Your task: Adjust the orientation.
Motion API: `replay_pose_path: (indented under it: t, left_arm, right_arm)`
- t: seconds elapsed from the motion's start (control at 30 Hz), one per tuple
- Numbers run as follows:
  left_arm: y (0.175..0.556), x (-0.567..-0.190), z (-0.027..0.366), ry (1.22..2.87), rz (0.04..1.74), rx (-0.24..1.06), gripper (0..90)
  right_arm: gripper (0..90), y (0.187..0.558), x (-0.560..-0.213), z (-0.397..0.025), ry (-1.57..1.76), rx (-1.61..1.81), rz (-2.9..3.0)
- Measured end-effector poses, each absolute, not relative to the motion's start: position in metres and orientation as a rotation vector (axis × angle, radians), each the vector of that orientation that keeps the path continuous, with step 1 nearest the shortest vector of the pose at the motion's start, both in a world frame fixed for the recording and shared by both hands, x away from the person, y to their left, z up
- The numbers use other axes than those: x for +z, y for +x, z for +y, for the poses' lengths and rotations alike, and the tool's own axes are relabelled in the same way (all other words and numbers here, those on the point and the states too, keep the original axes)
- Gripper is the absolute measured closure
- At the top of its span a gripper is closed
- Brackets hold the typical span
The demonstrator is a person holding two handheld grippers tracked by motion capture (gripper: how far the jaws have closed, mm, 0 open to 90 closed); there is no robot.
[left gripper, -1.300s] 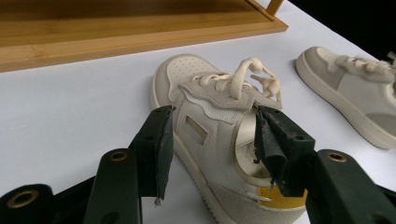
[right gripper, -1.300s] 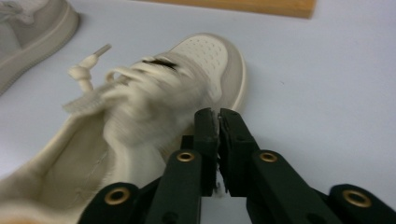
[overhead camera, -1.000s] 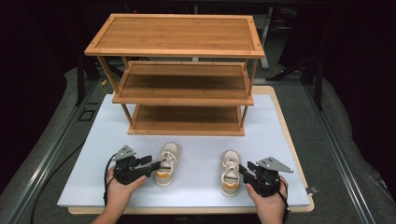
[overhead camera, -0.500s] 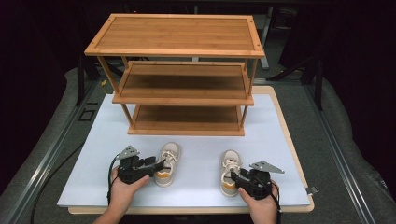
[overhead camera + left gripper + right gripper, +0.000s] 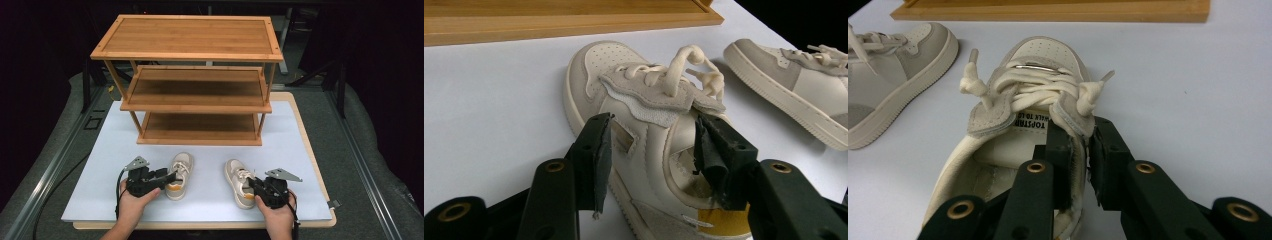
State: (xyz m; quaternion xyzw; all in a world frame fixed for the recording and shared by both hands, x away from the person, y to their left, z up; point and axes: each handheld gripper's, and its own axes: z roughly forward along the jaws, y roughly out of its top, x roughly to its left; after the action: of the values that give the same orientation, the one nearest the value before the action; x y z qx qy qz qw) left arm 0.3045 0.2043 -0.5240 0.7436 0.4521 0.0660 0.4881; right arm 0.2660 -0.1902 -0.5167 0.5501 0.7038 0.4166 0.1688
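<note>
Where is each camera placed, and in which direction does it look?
High view: above the table's near edge, looking forward and down at the shoe rack; both hands show.
Left gripper view: on the left gripper, open around the left shoe.
Right gripper view: on the right gripper, clamping the right shoe.
Both gripper views share both shoes.

"TOPSTAR" on shoe tongue label
</note>
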Motion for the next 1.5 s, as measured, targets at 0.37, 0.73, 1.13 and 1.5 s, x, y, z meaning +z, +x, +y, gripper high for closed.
replay_pose_path:
  t: [0.37, 0.73, 1.13, 1.5]
  left_arm:
    - [0.307, -0.526, 0.2, 1.808, 1.121, 0.175, 52.3]
    - [0.309, -0.529, 0.195, 1.751, 1.148, 0.13, 57.4]
    - [0.305, -0.528, 0.189, 1.784, 1.129, 0.109, 54.1]
    - [0.31, -0.532, 0.185, 1.767, 1.123, 0.065, 57.1]
  right_arm:
    - [80.4, 0.29, -0.51, -0.147, 1.467, 1.189, 2.039]
    - [79.7, 0.306, -0.514, -0.104, 1.431, 1.143, 2.067]
    - [66.3, 0.294, -0.518, -0.093, 1.43, 1.198, 2.096]
    - [59.2, 0.291, -0.523, -0.094, 1.531, 1.359, 2.114]
